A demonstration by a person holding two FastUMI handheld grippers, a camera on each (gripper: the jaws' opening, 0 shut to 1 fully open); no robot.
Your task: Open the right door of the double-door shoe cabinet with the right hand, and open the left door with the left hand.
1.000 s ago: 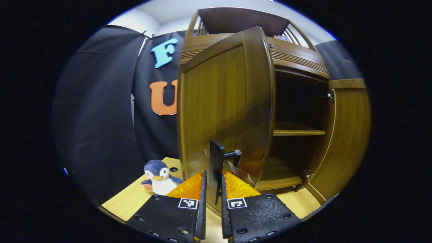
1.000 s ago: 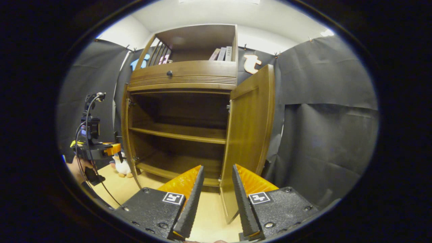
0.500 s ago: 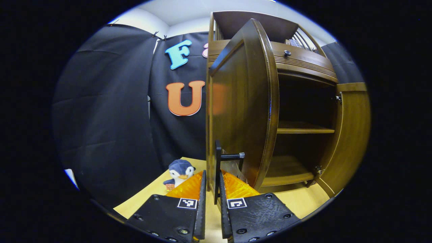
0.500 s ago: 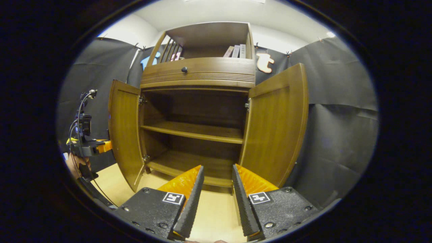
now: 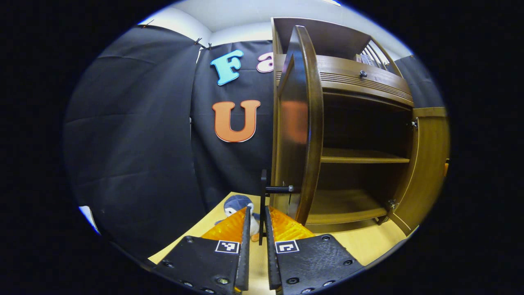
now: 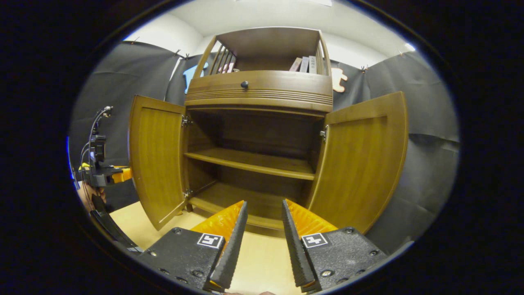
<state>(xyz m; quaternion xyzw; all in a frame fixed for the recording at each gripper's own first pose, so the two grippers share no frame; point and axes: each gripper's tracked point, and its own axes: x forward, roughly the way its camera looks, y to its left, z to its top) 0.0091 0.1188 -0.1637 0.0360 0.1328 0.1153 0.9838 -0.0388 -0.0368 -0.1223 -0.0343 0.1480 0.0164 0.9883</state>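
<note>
Shoe cabinet stands on the pale wooden floor with both doors swung wide, and it serves as the landmark. In the right gripper view, the left door hangs out from the cabinet's left edge and the right door from its right edge, with the middle shelf and bottom shelf bare between them. Above the opening sits a drawer front with a dark knob, and books lean in the top compartment. The right gripper hovers in front of the cabinet's lower opening, fingers parted and holding nothing. The left gripper is closed on the dark bar handle of the left door, which the left gripper view sees nearly edge-on. A plush penguin sits on the floor just left of the cabinet, behind those fingers. In the right gripper view, the left gripper and the hand holding it appear left of the left door.
</note>
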